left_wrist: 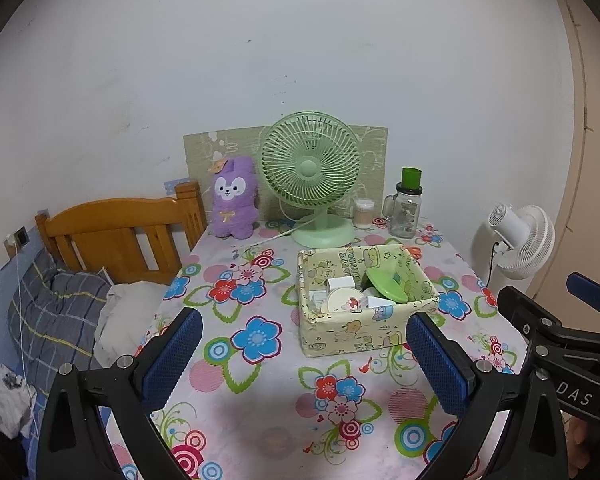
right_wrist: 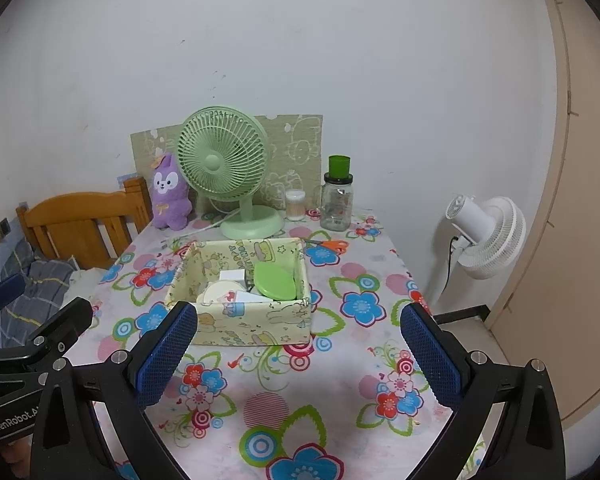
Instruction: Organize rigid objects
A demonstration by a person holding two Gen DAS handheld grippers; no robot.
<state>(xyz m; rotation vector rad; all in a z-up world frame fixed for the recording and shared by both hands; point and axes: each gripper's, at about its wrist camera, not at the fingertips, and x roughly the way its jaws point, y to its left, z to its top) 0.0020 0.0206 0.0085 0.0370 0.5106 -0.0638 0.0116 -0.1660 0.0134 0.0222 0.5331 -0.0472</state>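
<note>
The paper-covered box [left_wrist: 366, 302] sits near the middle of the table [left_wrist: 236, 364], already holding a green oval lid [left_wrist: 385, 286], a round cream case [left_wrist: 345, 300] and small white boxes — nothing rigid lies loose on the near cloth. Orange scissors [right_wrist: 329, 245] lie just behind the box, toward the far right corner. Left gripper [left_wrist: 304, 354] and right gripper [right_wrist: 299, 350] both hover wide apart, empty, over the near edge. A sensible reach, I judge, goes around the box's right side — approaching the scissors low to avoid tipping the jar [right_wrist: 337, 202].
</note>
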